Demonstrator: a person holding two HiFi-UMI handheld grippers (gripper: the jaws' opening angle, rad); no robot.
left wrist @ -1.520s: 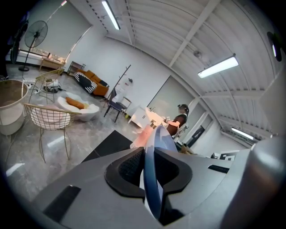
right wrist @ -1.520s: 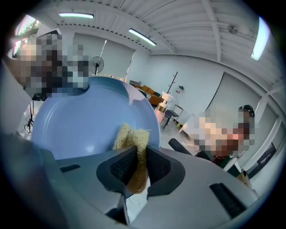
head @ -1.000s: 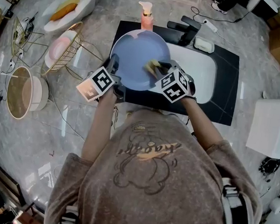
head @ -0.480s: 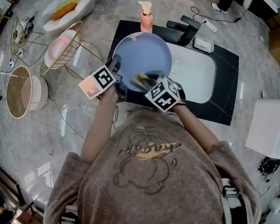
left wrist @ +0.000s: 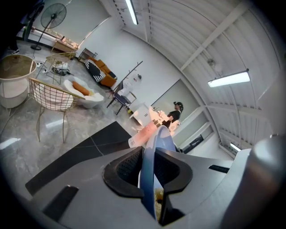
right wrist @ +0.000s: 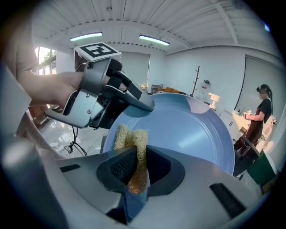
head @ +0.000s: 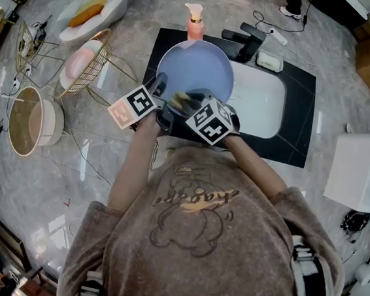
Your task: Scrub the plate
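A round blue plate (head: 196,70) is held tilted over the left end of the sink. My left gripper (head: 160,85) is shut on its near-left rim; in the left gripper view the plate's edge (left wrist: 154,147) runs between the jaws of the left gripper (left wrist: 149,179). My right gripper (head: 184,101) is shut on a yellow scrub sponge (head: 182,99) pressed against the plate's lower part, close beside the left gripper. The right gripper view shows the sponge (right wrist: 133,143) sticking out of the right gripper (right wrist: 136,167) onto the plate's face (right wrist: 187,129), with the left gripper (right wrist: 103,96) on the rim.
Behind the plate are a pink pump bottle (head: 195,21), a black faucet (head: 246,39) and a soap dish (head: 270,60). The white basin (head: 259,96) lies to the right. A wire rack (head: 91,68), a white dish (head: 91,9) and a round tub (head: 33,121) stand at left.
My right gripper has slid the sponge leftward and toward me across the plate, ending beside the left gripper. The plate has shifted slightly to the right.
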